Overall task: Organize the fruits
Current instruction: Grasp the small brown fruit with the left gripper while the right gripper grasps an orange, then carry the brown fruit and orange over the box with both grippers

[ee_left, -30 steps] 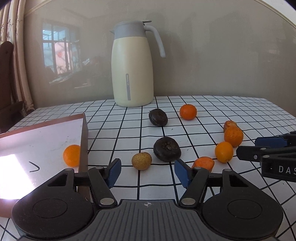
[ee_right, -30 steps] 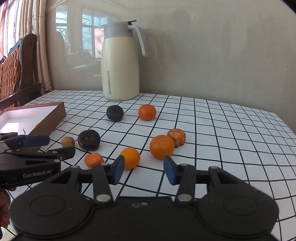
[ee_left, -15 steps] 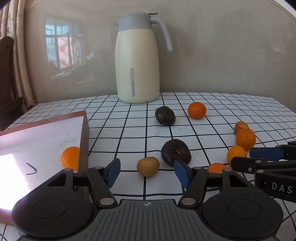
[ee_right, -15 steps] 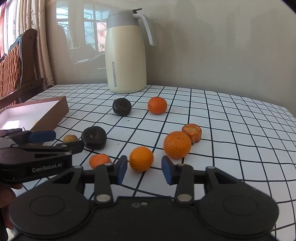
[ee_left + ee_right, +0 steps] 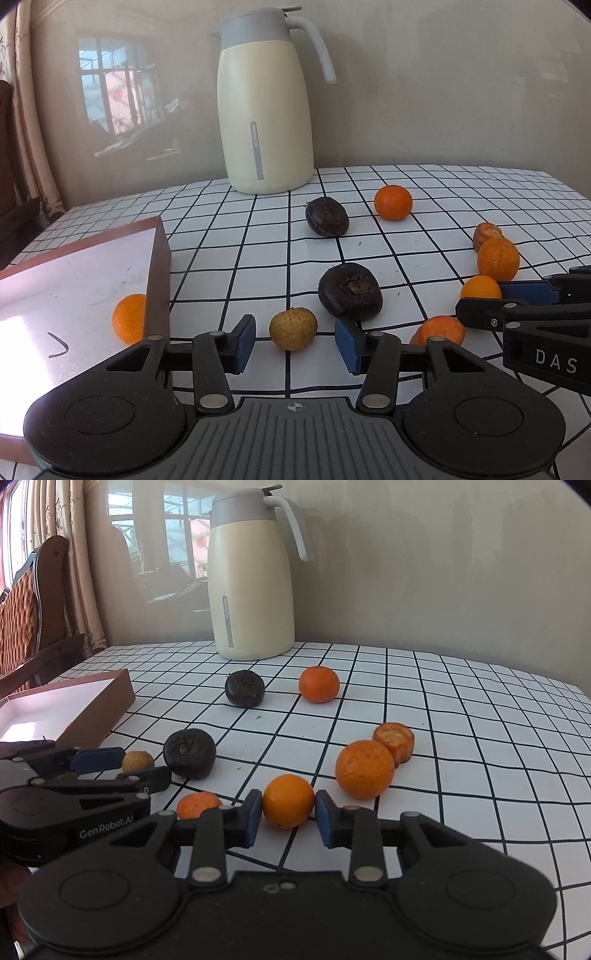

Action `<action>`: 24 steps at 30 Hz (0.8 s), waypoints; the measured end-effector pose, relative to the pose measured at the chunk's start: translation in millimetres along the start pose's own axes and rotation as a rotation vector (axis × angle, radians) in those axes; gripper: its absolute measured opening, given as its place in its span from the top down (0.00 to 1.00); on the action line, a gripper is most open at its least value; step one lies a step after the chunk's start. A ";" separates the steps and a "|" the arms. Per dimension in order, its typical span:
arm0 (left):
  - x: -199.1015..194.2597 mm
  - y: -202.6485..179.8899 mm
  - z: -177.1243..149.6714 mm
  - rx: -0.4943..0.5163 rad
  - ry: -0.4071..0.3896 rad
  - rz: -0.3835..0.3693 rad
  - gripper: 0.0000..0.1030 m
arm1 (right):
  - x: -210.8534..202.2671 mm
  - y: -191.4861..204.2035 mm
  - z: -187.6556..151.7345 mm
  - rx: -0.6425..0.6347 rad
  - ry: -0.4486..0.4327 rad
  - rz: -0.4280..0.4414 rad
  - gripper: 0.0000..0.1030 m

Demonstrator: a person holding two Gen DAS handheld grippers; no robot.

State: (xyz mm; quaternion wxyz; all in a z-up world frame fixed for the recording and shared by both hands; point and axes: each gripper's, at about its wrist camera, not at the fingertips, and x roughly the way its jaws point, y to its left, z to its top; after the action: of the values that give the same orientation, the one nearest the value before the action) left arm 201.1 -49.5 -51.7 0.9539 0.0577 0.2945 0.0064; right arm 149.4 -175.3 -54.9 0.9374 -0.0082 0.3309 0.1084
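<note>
My left gripper [image 5: 295, 347] is closing around a small yellow-brown fruit [image 5: 293, 328] on the checked table; a gap shows on each side of it. Just behind it lies a dark wrinkled fruit [image 5: 350, 291]. My right gripper [image 5: 288, 818] is shut on a smooth orange [image 5: 288, 801], both blue pads touching its sides, and the orange rests on the table. A flat box [image 5: 74, 266] with a white inside stands at the left, one orange [image 5: 127, 317] in it. In the right wrist view the left gripper [image 5: 127, 766] reaches in from the left.
A cream jug [image 5: 264, 110] stands at the back by the wall. Loose on the table are a second dark fruit [image 5: 245, 688], a far orange [image 5: 318, 684], a rough orange [image 5: 364, 769], a cut orange piece [image 5: 393, 740] and a small orange [image 5: 197, 805]. A wooden chair [image 5: 33, 620] stands at the left.
Both grippers have moved forward towards the fruit. The right jaws have closed onto the smooth orange. The left jaws have narrowed around the yellow-brown fruit.
</note>
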 end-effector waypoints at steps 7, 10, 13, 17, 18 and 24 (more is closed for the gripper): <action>-0.8 -1.5 -1.0 0.007 -0.006 -0.026 0.73 | 0.1 1.5 1.2 -0.005 0.003 -0.007 0.79; -2.2 0.0 -1.3 -0.001 -0.010 -0.030 0.73 | -3.8 0.2 1.1 -0.009 -0.013 -0.021 0.79; -6.6 0.5 -0.4 -0.015 -0.014 -0.047 0.73 | -7.9 -4.1 1.4 0.000 -0.021 -0.031 0.78; -19.5 -3.0 2.3 -0.006 -0.041 -0.062 0.73 | -14.2 -7.4 1.4 0.003 -0.031 -0.046 0.79; -22.4 -3.5 2.9 -0.003 -0.047 -0.066 0.73 | -16.3 -8.3 1.4 0.005 -0.033 -0.048 0.78; -43.2 -5.8 5.9 0.004 -0.077 -0.091 0.73 | -33.0 -10.3 1.6 -0.003 -0.053 -0.062 0.78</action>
State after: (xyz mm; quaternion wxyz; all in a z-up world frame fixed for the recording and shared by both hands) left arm 168.5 -57.8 -23.3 0.9637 0.0464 0.2599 -0.0399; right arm 127.5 -191.7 -33.7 0.9487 -0.0168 0.3055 0.0798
